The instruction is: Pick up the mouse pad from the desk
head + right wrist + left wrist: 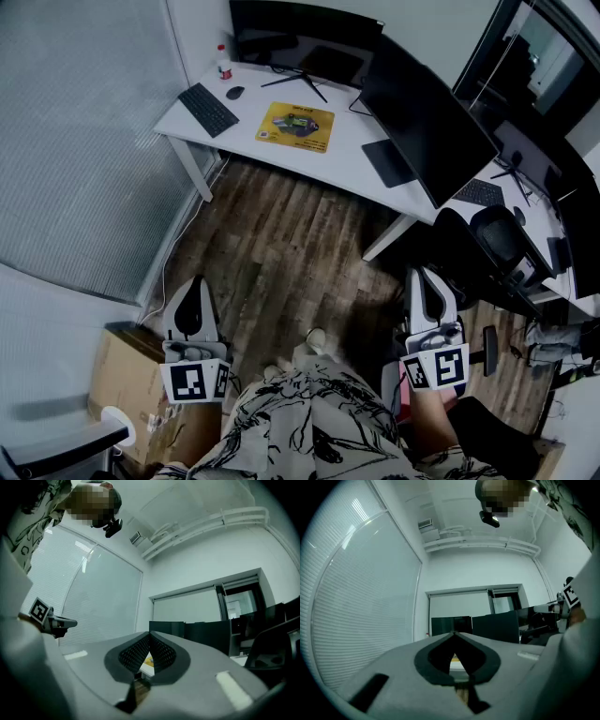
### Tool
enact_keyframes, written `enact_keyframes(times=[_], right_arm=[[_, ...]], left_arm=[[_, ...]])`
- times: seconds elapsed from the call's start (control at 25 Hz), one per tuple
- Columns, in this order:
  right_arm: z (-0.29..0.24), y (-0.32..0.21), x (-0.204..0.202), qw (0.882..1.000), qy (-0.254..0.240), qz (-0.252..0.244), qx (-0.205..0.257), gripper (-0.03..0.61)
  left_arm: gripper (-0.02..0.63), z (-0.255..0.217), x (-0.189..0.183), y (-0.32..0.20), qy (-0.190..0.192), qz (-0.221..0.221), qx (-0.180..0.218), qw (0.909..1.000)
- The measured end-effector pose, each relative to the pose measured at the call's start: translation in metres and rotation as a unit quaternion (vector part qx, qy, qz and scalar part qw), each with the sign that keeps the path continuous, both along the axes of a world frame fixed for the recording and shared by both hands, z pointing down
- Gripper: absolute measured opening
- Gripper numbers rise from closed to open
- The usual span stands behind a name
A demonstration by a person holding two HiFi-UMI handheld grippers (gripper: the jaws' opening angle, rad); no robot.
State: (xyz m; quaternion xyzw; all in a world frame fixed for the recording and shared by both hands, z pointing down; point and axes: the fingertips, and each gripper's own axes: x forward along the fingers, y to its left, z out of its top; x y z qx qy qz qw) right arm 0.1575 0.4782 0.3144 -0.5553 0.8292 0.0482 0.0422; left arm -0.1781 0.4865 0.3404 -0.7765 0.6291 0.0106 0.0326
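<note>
step: approach | left gripper (195, 287), right gripper (424, 283): both closed, empty | next: near the desk (349, 157), open one (either), take the mouse pad (295, 126) by its edge

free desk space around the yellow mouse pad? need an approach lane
The desk is bare between the keyboard and the mouse pad, and along the front edge between the mouse pad and the dark pad. It is crowded behind: mouse, bottle, monitor stand.

Black keyboard (208, 110), mouse (234, 92) just beside; cardboard box (131, 375) on floor (281, 253).
</note>
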Motion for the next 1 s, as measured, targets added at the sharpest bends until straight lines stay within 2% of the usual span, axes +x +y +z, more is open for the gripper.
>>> enact_keyframes(times=[0.52,0.72,1.0], right_arm=[[-0.001,-0.0065,-0.0052,1.0,0.0,-0.001,-0.004,0.002],[-0.0048,-0.0074,-0.004,0.999,-0.041,-0.011,0.0,0.002],[0.0035,-0.0097,-0.0028,1.0,-0.016,0.009,-0.009,0.006]], left_arm=[[0.0,0.0002,-0.0002,-0.0027,0.002,0.001,-0.001,1.0],[0.003,0.0004,-0.002,-0.0043,0.023,0.005,-0.007,0.9997],[0.003,0.0002,-0.0015,-0.0075,0.026,0.014,-0.007,0.9995]])
